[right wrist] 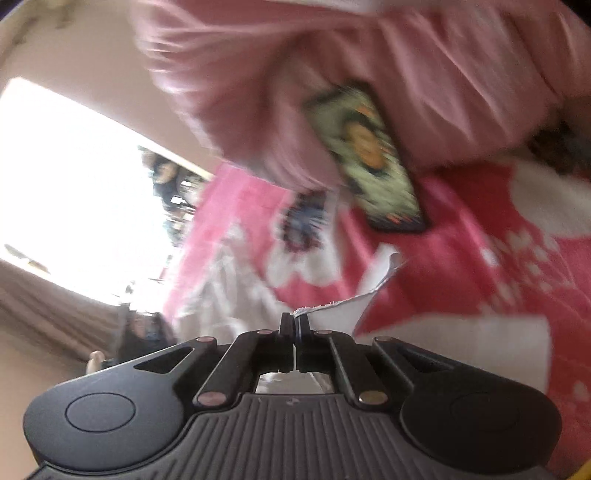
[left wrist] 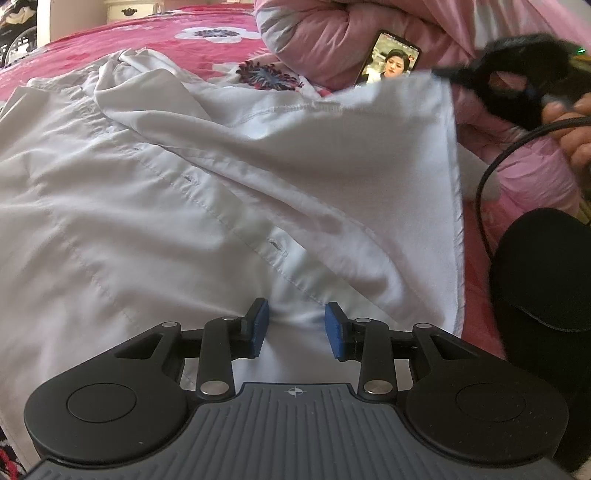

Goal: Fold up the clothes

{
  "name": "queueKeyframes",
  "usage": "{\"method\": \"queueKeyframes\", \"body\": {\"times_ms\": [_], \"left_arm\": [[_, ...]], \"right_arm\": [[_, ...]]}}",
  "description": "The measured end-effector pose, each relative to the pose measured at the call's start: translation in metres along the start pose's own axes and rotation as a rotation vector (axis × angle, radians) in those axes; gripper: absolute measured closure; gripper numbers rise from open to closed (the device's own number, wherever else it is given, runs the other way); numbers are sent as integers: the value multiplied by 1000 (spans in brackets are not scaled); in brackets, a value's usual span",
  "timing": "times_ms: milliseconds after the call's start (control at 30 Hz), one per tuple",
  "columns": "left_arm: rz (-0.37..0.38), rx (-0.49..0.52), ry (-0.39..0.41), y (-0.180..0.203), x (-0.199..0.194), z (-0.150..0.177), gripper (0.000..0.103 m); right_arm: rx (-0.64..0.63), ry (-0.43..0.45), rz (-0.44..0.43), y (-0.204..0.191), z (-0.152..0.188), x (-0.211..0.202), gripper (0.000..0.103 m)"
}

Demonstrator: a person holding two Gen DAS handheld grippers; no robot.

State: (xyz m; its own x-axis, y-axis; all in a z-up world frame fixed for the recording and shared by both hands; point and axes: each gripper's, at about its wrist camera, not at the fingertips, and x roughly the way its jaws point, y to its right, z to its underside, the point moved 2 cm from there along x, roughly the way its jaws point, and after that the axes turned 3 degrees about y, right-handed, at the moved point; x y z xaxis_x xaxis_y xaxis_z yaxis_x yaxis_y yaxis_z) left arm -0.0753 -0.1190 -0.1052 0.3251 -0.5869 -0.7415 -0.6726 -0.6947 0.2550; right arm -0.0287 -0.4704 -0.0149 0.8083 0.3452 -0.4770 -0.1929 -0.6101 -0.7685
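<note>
The white button-front cotton shirt [left wrist: 155,206] is spread across the pink floral bedspread [left wrist: 155,33], and its right-hand front panel is up in the air, lifted at its far corner. That corner is pinched in the right gripper [right wrist: 295,325], jaws pressed together on a sliver of white hem, seen at the upper right of the left wrist view, well above the bed. Down low, the left gripper [left wrist: 297,328] hovers with its blue pads parted to a moderate gap and nothing between them, right over the shirt's near hem where the raised panel meets the flat body. So here's the geometry that matters: the button placket runs away from the left gripper and off to the left, towards the collar, and the lifted flap hangs to the right of that line. The free edge belongs to the right hand; the left sits nearest the hinge of the fold. A smartphone with a lit screen [left wrist: 388,59] leans on the pink quilt [left wrist: 332,33] beyond.
</note>
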Motion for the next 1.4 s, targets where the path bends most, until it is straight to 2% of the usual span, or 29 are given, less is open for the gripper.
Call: {"method": "queueKeyframes", "body": {"times_ms": [133, 233, 400, 500, 600, 667, 733, 767, 833, 900, 1100, 1167, 1267, 1333, 1400], "left_arm": [[-1, -13, 6, -3, -2, 0, 69], [-32, -31, 32, -9, -11, -3, 69], [-47, -138, 91, -37, -39, -5, 69], [-51, -238, 118, -58, -52, -3, 69], [-62, -286, 130, -69, -56, -5, 69], [-53, -284, 128, -67, -55, -4, 69], [-33, -262, 127, -60, -52, -6, 69], [-23, -249, 125, -56, -51, -5, 69], [-6, -217, 117, -47, -46, -6, 69], [5, -182, 111, -37, -42, -7, 69], [14, -112, 87, -18, -31, -9, 69], [8, -99, 76, -16, -29, -8, 69], [0, -100, 58, -16, -25, -5, 69], [-6, -102, 46, -17, -23, -3, 69], [-9, -104, 36, -17, -20, -2, 69]], "right_arm": [[-169, -41, -181, -39, 7, -10, 101], [-391, -175, -273, -77, 28, -8, 101], [-804, -412, -325, -127, 94, -3, 101], [-1001, -555, -308, -137, 143, 3, 101], [-1169, -664, -212, -133, 189, 16, 95], [-1215, -707, -135, -126, 204, 23, 74], [-1205, -712, -111, -119, 205, 20, 73], [-1178, -700, -115, -117, 198, 17, 69], [-1086, -650, -127, -115, 173, 13, 62], [-962, -584, -95, -110, 142, 9, 57], [-569, -484, 221, -51, 73, 26, 56], [-472, -519, 280, -28, 69, 36, 56], [-383, -573, 289, -6, 73, 46, 57], [-363, -599, 281, -4, 78, 49, 58], [-398, -627, 297, -5, 84, 51, 63]]}}
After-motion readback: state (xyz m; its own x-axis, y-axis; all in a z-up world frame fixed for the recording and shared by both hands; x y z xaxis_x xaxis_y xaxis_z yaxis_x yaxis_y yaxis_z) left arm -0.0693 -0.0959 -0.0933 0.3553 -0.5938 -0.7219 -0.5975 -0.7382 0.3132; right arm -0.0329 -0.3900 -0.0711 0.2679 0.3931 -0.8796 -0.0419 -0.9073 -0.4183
